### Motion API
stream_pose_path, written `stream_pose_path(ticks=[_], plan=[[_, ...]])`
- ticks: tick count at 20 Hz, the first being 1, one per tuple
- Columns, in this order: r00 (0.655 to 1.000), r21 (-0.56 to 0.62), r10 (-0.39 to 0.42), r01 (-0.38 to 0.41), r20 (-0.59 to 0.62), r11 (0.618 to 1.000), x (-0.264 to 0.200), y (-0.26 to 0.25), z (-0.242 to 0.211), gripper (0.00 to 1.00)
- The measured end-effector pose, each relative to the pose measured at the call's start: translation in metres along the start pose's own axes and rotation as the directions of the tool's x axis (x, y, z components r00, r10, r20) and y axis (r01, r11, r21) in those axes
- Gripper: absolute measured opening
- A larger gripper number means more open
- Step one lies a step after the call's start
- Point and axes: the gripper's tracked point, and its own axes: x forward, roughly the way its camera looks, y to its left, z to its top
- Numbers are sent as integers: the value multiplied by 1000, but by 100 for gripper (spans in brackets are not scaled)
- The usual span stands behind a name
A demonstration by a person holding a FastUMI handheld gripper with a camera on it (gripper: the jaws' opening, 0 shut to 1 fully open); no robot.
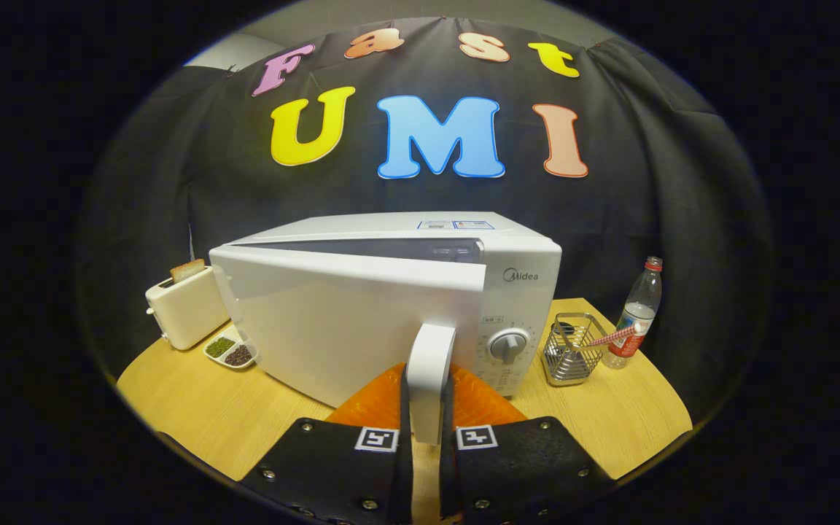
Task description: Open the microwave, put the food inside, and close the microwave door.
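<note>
Microwave (391, 306) sits mid-table with its door (347, 328) swung partly out, the upright door handle (431, 379) pinched between the gripper (427, 437) fingers. To do this well, I'd say pull along the hinge's arc, wide enough to load. Left of the microwave stand a toaster (185, 310) and a bean dish (230, 351); right, a wire basket (572, 350) and bottle (635, 317).

We see even, fairly bright overhead light on the microwave (391, 306) and worktop (194, 408), with soft glare on the microwave door. Fisheye distortion bends the worktop edge and darkens the margins. The fingers (362, 467) gripping the handle look slightly soft.
</note>
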Motion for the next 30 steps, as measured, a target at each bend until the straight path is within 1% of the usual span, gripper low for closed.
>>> stream_pose_path(ticks=[7,11,12,19,20,23,27,28,30], plan=[[999,1,33,-33,-17,999,-64,53,-24,15],[998,16,62,-62,-24,998,-97,90,-38,16],[997,16,71,-71,-25,997,-104,100,-41,18],[987,-80,155,-157,-30,984,-145,182,-57,27],[986,-95,161,-163,-30,982,-149,193,-58,30],[983,-139,183,-184,-23,973,-163,227,-67,30],[963,-172,267,-270,-41,947,-184,274,-82,31],[946,-183,322,-325,-48,928,-191,289,-85,31],[887,-192,456,-461,-72,867,-211,320,-91,31]])
